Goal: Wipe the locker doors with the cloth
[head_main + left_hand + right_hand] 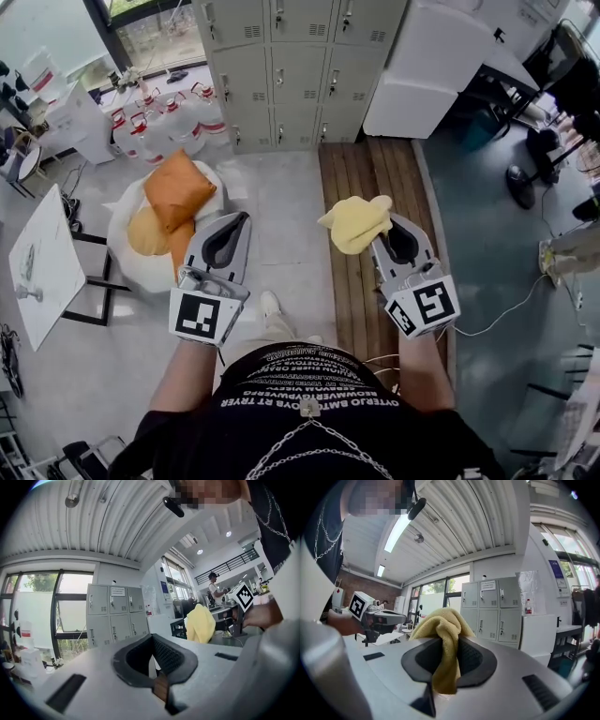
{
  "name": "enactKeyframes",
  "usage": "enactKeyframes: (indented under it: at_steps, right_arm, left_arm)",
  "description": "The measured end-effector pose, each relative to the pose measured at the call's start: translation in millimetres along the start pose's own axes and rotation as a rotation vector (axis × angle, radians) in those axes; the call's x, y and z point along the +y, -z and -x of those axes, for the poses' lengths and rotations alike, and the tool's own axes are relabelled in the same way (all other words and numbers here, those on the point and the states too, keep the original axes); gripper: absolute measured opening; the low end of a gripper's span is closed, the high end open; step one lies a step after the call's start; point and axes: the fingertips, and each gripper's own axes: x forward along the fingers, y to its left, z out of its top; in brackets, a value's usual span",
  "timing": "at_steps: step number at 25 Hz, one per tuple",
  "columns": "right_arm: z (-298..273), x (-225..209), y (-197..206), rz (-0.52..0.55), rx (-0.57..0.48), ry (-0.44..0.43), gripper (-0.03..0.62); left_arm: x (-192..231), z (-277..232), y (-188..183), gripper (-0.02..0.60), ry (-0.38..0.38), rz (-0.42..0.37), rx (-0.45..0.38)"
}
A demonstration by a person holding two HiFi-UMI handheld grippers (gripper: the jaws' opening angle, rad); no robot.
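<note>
The task's thing, the yellow cloth [356, 223], is already in the right hand-held gripper [449, 652]. Its jaws are closed tight on a fold of it. Most of the cloth sits bunched over and in front of the tips, and a short tail hangs down between the pads. The left hand-held gripper [237, 225] has its jaws brought together and nothing is between them; it carries nothing.

The grey lockers [281, 70] stand straight ahead of the person, against the far wall, and they are well apart from both hand-held grippers. Their doors are upright and face the person, all shut, in three columns. No wiping has begun, as far as I can judge, because the cloth touches no door.

The two hand-held grippers are held side by side and point forward to the lockers, so neither one is clearly nearer. The right one lies about in line with the right column of doors, above the wooden strip of floor [361, 178]. To my judgement the coming move depends on this: the cloth must travel forward until its bunched front meets a flat door, so the person needs to step closer first.

At the left, a white beanbag with orange cushions [173, 192] lies beside the free path, and water bottles [178, 112] stand just beside the lockers.
</note>
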Motion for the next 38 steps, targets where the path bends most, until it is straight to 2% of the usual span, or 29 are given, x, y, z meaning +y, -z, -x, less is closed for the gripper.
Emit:
enactKeyframes:
  at_steps: [11, 17, 27, 32, 38]
  right_arm:
    - [-90.7, -20.2, 4.9, 0.001, 0.026, -0.008, 0.067]
    - [-134.0, -17.6, 7.4, -0.017, 0.038, -0.013, 0.067]
    - [-190.3, -7.0, 7.3, -0.011, 0.06, 0.021, 0.067]
    - [-207.8, 0.3, 12.3, 0.004, 0.107, 0.018, 0.067]
    - [-212.7, -13.7, 15.1, 0.013, 0.121, 0.043, 0.067]
  left_arm:
    - [74.8, -49.5, 19.3, 0.003, -0.011, 0.006, -0.014]
    - [109.1, -62.6, 19.1, 0.003, 0.007, -0.02, -0.025]
    - [172.2, -78.0, 36.3, 0.003, 0.036, 0.002, -0.026]
    - [188.1, -85.0, 42.8, 0.003, 0.054, 0.03, -0.024]
    - [198.4, -93.9, 52.4, 0.003, 0.052, 0.032, -0.011]
